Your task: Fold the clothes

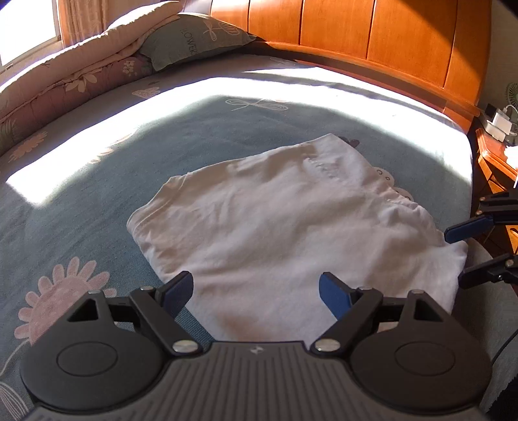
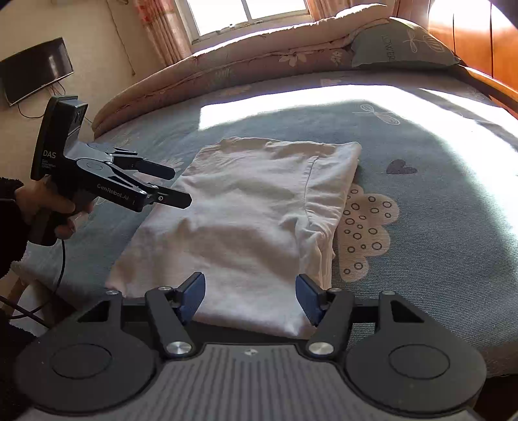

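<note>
Left gripper (image 1: pixel 255 291) — jaws wide apart, nothing between the pads, hanging just over the near edge of the shirt (image 1: pixel 285 226). In the right wrist view it sits at the left, held by a hand (image 2: pixel 48 207) in a dark fuzzy sleeve (image 2: pixel 9 226), cable hanging below, fingers pointing across toward the shirt's left side.

Right gripper (image 2: pixel 251 296) — jaws part-open, not gripping anything; near hem of the shirt lies below and between the blue pads, no pinch visible. From the left wrist view its fingers poke in at the right edge, by the shirt's right corner.

Shirt: white, already folded into a rough rectangle, flat on the bed (image 1: pixel 97 181) near the front edge, some wrinkles, a doubled layer along its right side. It partly covers a cloud-and-bubbles print on the blue-grey sheet.

Further out: sun patch across the sheet, rolled quilt (image 2: pixel 242 55) and pillow (image 1: pixel 194 42) along the far side, wooden headboard (image 1: pixel 372 35), window (image 2: pixel 249 13) with curtains, nightstand (image 1: pixel 495 155) with white boxes, dark screen (image 2: pixel 35 71) on the wall.
</note>
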Demonstrator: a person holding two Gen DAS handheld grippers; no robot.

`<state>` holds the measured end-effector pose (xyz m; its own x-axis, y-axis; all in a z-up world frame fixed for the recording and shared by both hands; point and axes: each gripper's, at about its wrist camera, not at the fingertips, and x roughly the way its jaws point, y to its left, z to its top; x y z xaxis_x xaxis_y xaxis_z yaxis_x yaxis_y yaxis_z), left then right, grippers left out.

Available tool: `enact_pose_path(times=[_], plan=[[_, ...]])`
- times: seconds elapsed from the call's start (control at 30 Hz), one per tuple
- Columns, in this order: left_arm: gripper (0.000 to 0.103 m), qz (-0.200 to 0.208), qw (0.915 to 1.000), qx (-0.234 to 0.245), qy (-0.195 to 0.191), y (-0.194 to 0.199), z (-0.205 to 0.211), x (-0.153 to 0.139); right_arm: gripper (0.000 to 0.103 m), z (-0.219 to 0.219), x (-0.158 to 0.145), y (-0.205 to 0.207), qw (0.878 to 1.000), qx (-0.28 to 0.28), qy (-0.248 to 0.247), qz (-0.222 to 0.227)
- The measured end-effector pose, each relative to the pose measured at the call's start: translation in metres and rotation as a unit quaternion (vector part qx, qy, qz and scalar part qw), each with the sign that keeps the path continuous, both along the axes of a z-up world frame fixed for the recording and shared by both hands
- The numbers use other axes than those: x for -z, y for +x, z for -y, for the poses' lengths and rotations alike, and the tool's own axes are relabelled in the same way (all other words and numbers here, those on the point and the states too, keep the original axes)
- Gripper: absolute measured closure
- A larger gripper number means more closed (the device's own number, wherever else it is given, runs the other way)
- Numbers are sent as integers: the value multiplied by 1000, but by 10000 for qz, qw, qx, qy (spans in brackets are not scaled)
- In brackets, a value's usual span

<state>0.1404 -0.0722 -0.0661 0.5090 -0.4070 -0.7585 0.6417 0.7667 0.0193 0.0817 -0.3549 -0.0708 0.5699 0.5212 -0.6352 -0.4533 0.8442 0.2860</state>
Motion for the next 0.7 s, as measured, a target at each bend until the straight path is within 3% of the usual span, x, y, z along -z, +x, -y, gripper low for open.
enact_pose_path(times=[0.1, 0.27, 0.37, 0.47, 0.6, 0.7], plan=[[17, -38, 9993, 372, -15, -33, 0, -3, 35, -10, 0, 5, 10000, 13, 8, 9], [16, -139, 9966, 184, 788, -66, -3, 26, 34, -14, -1, 2, 9999, 42, 115, 7], [16, -77, 9974, -7, 714, -76, -14, 13, 32, -14, -3, -4, 10000, 79, 10, 50], [14, 94, 9964, 257, 800, -88, -12, 4, 31, -13, -6, -11, 9999, 120, 39, 110], [14, 226, 9909, 459, 1243, -96, 2, 17, 30, -16, -8, -15, 9997, 130, 157, 145], [14, 285, 9930, 536, 1010, -99, 7, 14, 30, -19, -13, -21, 9995, 88, 194, 213]])
